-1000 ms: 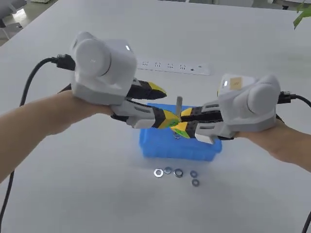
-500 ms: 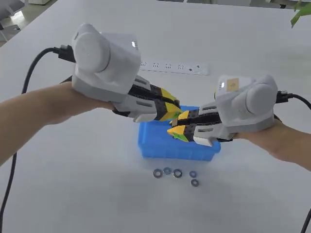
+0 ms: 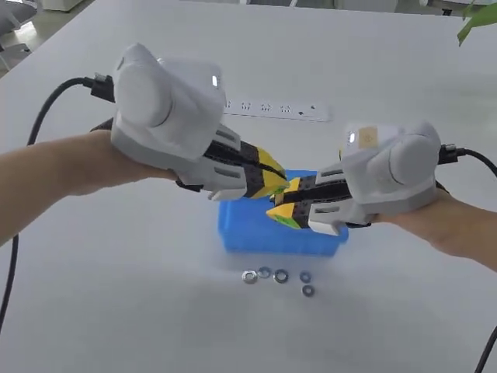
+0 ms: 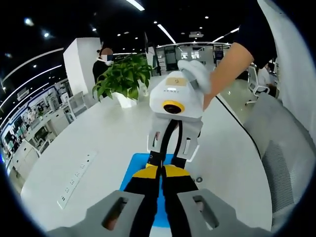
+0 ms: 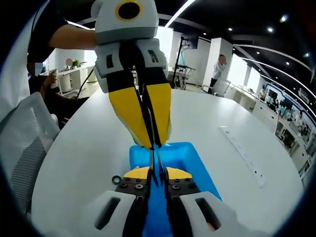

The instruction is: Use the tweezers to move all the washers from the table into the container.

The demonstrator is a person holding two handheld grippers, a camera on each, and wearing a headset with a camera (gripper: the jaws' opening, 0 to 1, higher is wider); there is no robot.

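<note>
Several metal washers lie in a loose row on the white table in front of the blue container. One washer shows beside the container in the right gripper view. Both grippers meet tip to tip above the container. My left gripper comes in from the left, its yellow jaws pressed together. My right gripper comes from the right, just below it. In the right gripper view a thin strip, the tweezers, runs from the left gripper into my right gripper. Both look shut on it.
A white power strip lies on the table behind the container. Cables trail from both grippers. A potted plant stands at the table's far end, and people stand in the room beyond.
The left gripper's jaws, apart a second ago, have come together. The tweezers' end that stood up between the grippers is now hidden. Both grippers sit slightly lower over the container.
</note>
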